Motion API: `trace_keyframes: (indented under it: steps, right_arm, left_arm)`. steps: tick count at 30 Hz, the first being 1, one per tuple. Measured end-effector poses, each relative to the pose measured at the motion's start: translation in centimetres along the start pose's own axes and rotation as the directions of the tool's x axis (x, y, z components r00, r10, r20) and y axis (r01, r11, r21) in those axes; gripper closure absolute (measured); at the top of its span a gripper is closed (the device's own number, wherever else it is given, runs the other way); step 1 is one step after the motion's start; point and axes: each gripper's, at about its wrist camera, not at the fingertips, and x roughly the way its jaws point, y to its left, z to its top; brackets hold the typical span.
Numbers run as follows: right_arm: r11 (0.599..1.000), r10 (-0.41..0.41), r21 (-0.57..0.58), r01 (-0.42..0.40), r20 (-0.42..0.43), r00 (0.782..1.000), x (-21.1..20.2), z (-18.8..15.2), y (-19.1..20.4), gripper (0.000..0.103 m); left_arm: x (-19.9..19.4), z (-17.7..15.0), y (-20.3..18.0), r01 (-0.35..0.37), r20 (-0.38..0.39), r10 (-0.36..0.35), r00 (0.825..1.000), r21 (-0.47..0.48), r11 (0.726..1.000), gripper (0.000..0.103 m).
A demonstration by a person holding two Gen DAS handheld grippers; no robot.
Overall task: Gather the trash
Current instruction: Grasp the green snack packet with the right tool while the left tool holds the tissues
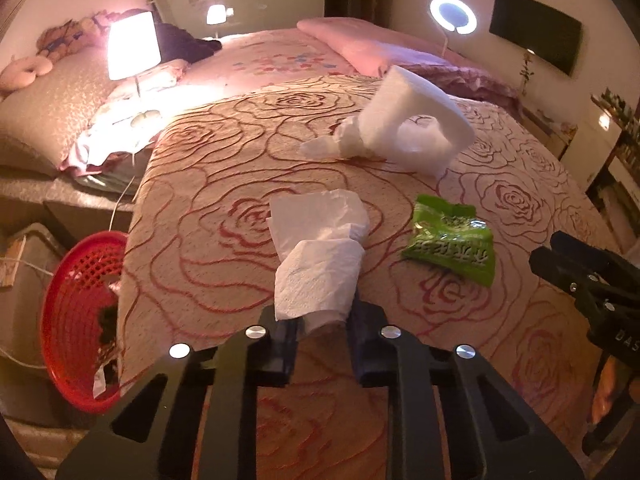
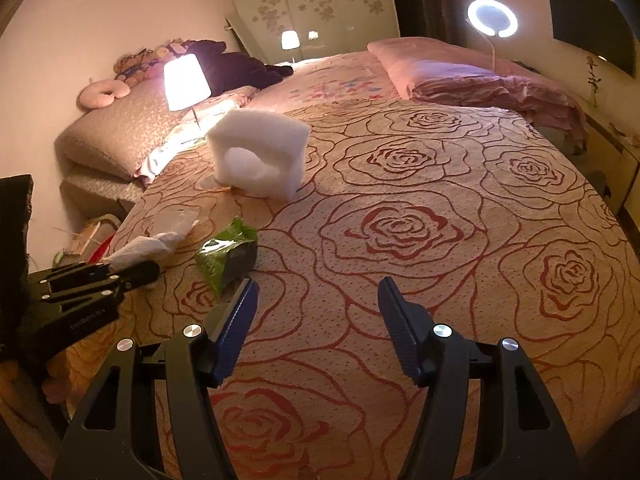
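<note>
My left gripper (image 1: 322,322) is shut on the near end of a white paper tissue (image 1: 320,256) that lies on the rose-patterned bedspread (image 1: 224,184). A green crumpled snack wrapper (image 1: 452,238) lies to its right. A white foam block (image 1: 412,124) with a crumpled tissue (image 1: 332,142) beside it sits farther back. My right gripper (image 2: 316,308) is open and empty above the bedspread, with the green wrapper (image 2: 228,256) just left of its left finger. The left gripper (image 2: 132,274) with the tissue (image 2: 148,246) shows at the left of the right wrist view, and the foam block (image 2: 260,152) farther back.
A red mesh basket (image 1: 80,320) with some scraps in it stands off the bed's left edge. A lit lamp (image 1: 134,46), pillows and folded pink bedding (image 1: 400,56) are at the back. A ring light (image 1: 452,14) stands at the far right. The right gripper (image 1: 580,276) shows at the right edge.
</note>
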Motion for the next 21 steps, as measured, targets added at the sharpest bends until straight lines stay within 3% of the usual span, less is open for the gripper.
trace_keyframes:
  steps: [11,14,21]
  right_arm:
    - [0.998,0.043,-0.044,-0.045,-0.029,0.999,0.7,-0.2,2.0,0.042]
    - [0.996,0.058,-0.059,-0.06,-0.039,0.998,1.1,0.0,2.8,0.036]
    - [0.989,0.066,-0.129,-0.072,-0.045,0.997,2.8,1.5,5.4,0.034]
  left_arm:
    - [-3.3,-1.3,3.4,-0.034,0.055,0.039,0.998,-0.089,0.995,0.086]
    - [-3.7,-1.5,4.2,-0.041,0.061,0.048,0.997,-0.109,0.993,0.086]
    - [-3.8,-2.2,5.2,-0.042,0.058,0.05,0.997,-0.136,0.99,0.086]
